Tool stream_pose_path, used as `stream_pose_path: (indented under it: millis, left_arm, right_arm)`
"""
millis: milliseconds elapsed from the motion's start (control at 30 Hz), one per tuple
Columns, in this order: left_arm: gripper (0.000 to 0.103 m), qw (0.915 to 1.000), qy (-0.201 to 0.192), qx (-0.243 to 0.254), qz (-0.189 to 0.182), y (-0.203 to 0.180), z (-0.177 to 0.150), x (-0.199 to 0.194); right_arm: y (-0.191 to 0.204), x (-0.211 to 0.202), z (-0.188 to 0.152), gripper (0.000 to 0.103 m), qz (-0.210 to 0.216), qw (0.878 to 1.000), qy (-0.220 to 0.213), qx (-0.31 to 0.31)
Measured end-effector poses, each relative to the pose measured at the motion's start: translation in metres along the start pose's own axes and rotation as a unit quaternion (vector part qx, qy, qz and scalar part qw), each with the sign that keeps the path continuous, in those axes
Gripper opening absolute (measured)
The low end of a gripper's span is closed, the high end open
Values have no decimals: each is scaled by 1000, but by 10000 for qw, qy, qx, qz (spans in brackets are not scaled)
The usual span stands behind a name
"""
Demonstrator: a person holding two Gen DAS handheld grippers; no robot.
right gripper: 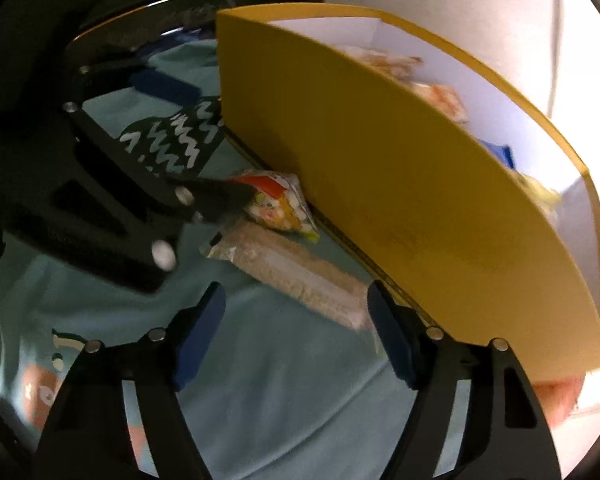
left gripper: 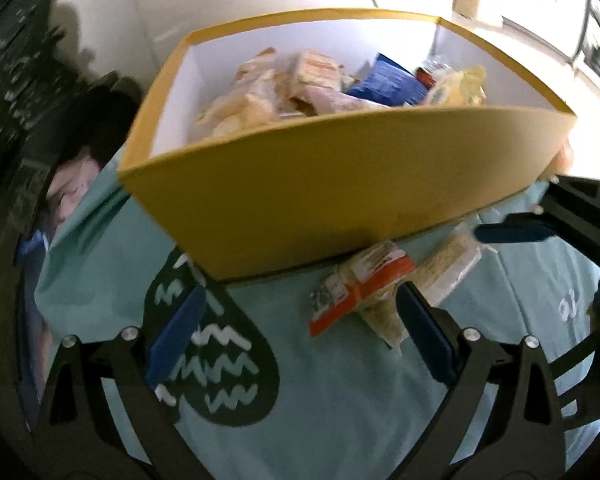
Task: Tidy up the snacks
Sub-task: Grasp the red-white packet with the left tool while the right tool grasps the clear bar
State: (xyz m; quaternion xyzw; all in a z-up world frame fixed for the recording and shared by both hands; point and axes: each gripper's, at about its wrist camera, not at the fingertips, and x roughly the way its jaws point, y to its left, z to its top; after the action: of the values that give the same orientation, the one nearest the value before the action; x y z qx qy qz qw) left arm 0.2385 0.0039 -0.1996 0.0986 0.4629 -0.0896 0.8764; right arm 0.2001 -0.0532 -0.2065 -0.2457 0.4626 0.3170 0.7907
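On the teal printed cloth (left gripper: 320,420), just in front of the yellow box (left gripper: 340,184), two loose snacks lie side by side: an orange-and-white packet (left gripper: 360,284) touching the foot of the box wall, and a clear-wrapped beige bar (right gripper: 300,276) beside it. Your left gripper (left gripper: 300,336) points down at the cloth with its blue pads spread wide and nothing between them; the orange-and-white packet sits just ahead of it, close to the inner side of its right finger (left gripper: 424,332). Your right gripper (right gripper: 296,336) is also apart, pads clear of everything, with the near end of the beige bar lying just ahead of the gap and nearer its right pad, which stands close against the box wall. Inside the box you have a heap of wrapped snacks (left gripper: 300,84), including a blue packet (left gripper: 384,84). Motion blur softens both views.
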Motion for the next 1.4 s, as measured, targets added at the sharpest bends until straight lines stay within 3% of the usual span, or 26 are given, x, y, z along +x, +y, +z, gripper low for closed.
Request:
stream_pose_path:
  millis: [167,233,300,400,500,533,567,600,667,733,800,867,933,1000,1033,1067,1400]
  left_arm:
    - [97,9999,114,103,-5,-4,1,14]
    - [97,9999,97,0,-26,-3,3,16]
    - [97,9999,124,-45,-49,-2,5,19]
    - [97,9999,120,15,-46,-7,7,24]
    - [93,10000,71,-51,26,-13,8,29]
    - [78,9999,97,-107,-73,-15,8,31]
    - [52,9996,166,-103,-197,-18,7,35]
    - [49,9994,195,31,-295,-24,5,37]
    - [48,9992,120,216,-320,-31,4,37]
    - [49,9980,220,319,-509,-35,5,39]
    - [60,9980,215,292,-511,-35,7,42]
    - [68,9976,340,239,-545,-33,6,49]
    - [69,9975,418,228,-523,-31,7,54]
    - [65,9975,452,184,-508,-31,9,55]
    - [48,9971,437,160,-599,-30,11,56]
    - [47,9971,398,210,-612,-30,11,54]
    - [43,9975,123,185,-673,-29,-2,43]
  right_arm:
    - [4,15,10,65,111,9996,122,-223]
    - [-5,15,15,54,240,9994,225,-50]
    - [-17,12,15,33,395,9986,341,76]
    - [-32,7,9,26,423,9977,496,179]
    - [-35,3,2,26,461,9973,496,291]
    - [-36,2,0,26,468,9972,487,317]
    - [-34,1,-1,26,504,9970,481,345]
    - [-34,-1,-2,26,557,9965,484,386]
    - [-35,-2,-4,27,600,9962,501,380]
    - [-31,-2,-3,37,467,9976,479,179]
    - [-23,0,0,53,223,9987,421,-166]
    - [-16,7,4,57,40,9980,380,-494]
    - [-12,14,6,62,57,9970,405,-650]
    - [-12,29,4,62,127,9960,650,-603]
    - [-18,35,7,58,356,9960,762,-312]
    - [-29,39,7,53,629,9940,885,155]
    - [-17,47,-4,46,482,9956,771,227]
